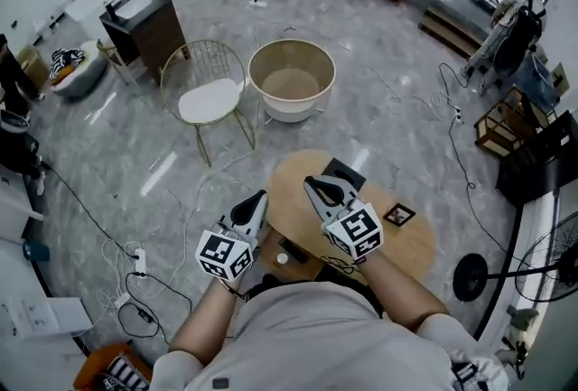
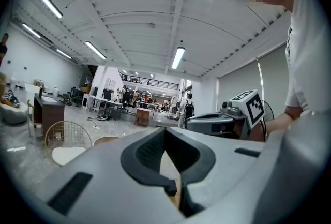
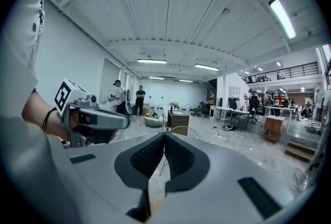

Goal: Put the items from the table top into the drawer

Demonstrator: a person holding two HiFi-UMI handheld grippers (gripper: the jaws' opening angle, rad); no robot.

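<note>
Left gripper and right gripper held level above table, both jaws closed and empty. Black box and square tile on top; drawer looks open. Probably between picks. Next: lower, open over one.

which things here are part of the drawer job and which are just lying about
Part of the job: round table, small black square item on it, larger black item at its far edge, left gripper and right gripper, both shut and empty.
Just lying about: wire chair, round tub, dark cabinet, power strip on the floor.
</note>
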